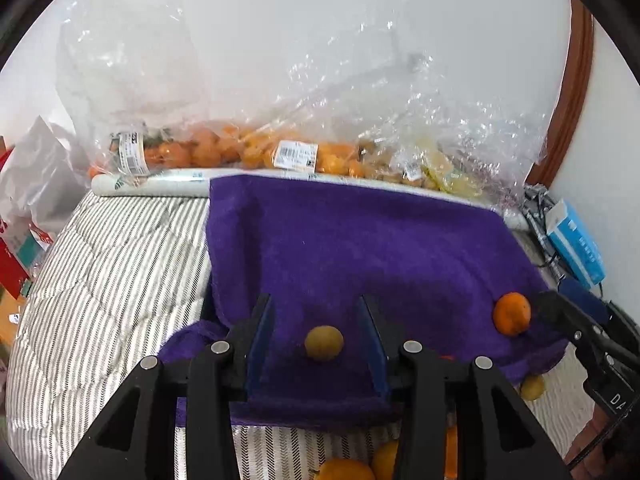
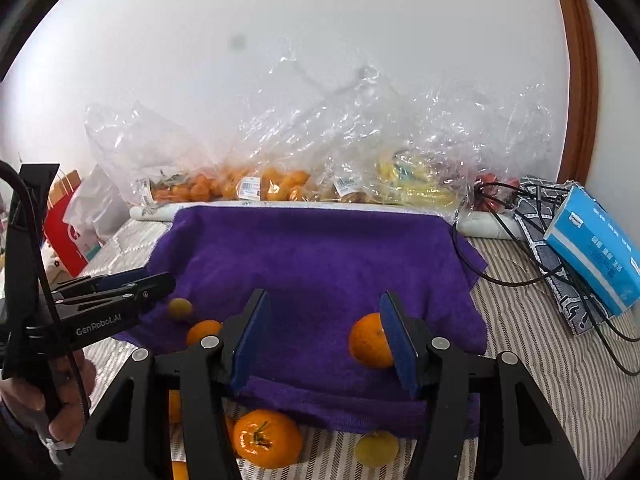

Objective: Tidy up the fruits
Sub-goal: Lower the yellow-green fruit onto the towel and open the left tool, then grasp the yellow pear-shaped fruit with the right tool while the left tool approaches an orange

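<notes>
On the purple towel (image 1: pixel 360 248) between my left gripper's (image 1: pixel 318 340) spread fingers lies a small yellowish fruit (image 1: pixel 324 343), touching neither pad; the jaws stand wide apart and hold nothing. My right gripper (image 2: pixel 326 340) is likewise open, with an orange tangerine (image 2: pixel 368 340) just inside its right finger, whether touching I cannot tell. The yellowish fruit is round, dull and faintly greenish; the tangerine is bright orange with dimpled skin. In the right wrist view a bigger tangerine with a green stem (image 2: pixel 267 438) and a yellow-green fruit (image 2: pixel 377 448) sit on the striped bedcover (image 2: pixel 540 360) at the towel's near edge. I read "GenRobot.AI" on the left gripper's side there. Behind the towel, clear plastic bags (image 2: pixel 320 148) against the wall hold more orange and yellow fruit, their white barcode labels too small to read. A blue tissue box (image 2: pixel 592 248) with unreadable print lies at the right.
</notes>
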{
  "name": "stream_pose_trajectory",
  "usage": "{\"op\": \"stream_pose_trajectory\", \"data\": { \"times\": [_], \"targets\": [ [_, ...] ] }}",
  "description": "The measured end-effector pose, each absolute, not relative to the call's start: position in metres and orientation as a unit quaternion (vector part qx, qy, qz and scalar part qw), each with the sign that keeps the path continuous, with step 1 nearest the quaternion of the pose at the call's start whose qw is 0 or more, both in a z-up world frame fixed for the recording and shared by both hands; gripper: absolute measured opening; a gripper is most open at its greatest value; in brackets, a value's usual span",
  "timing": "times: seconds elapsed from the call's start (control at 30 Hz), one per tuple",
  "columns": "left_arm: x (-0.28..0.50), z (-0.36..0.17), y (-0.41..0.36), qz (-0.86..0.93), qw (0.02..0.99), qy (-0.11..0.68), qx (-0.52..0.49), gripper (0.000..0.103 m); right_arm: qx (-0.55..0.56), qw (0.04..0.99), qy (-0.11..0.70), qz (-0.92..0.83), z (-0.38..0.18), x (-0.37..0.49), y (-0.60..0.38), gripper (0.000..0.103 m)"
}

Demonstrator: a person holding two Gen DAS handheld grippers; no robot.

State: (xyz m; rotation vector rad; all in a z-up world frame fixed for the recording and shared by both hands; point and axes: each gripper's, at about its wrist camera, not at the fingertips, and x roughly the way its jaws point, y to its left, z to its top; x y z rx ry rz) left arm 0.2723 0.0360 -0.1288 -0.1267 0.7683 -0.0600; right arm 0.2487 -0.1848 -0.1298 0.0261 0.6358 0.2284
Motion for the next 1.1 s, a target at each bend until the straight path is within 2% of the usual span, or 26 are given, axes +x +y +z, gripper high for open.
{"op": "stream_pose_trajectory", "data": {
  "times": [0.17,0.47,0.67,0.87,1.1],
  "targets": [
    [0.270,-0.125,0.044,-0.036,0.919,0.387,-0.065,0.040,0.016,0.941,0.319,0.110,-0.128,0.236,-0.191,0.057],
    [0.240,-0.130,0.058,-0.033,0.913,0.399,-0.079,0.040,0.040,0.918,0.372,0.134,-0.161,0.209,-0.201,0.057],
    [0.220,-0.133,0.064,-0.035,0.907,0.411,-0.083,0.043,0.026,0.919,0.360,0.157,-0.157,0.192,-0.189,0.057],
    [0.203,-0.135,0.074,-0.027,0.908,0.410,-0.078,0.045,0.006,0.930,0.356,0.086,-0.160,0.188,-0.204,0.056],
    [0.197,-0.144,0.081,-0.030,0.903,0.419,-0.091,0.045,0.037,0.910,0.408,0.066,-0.186,0.204,-0.219,0.038]
  ]
}}
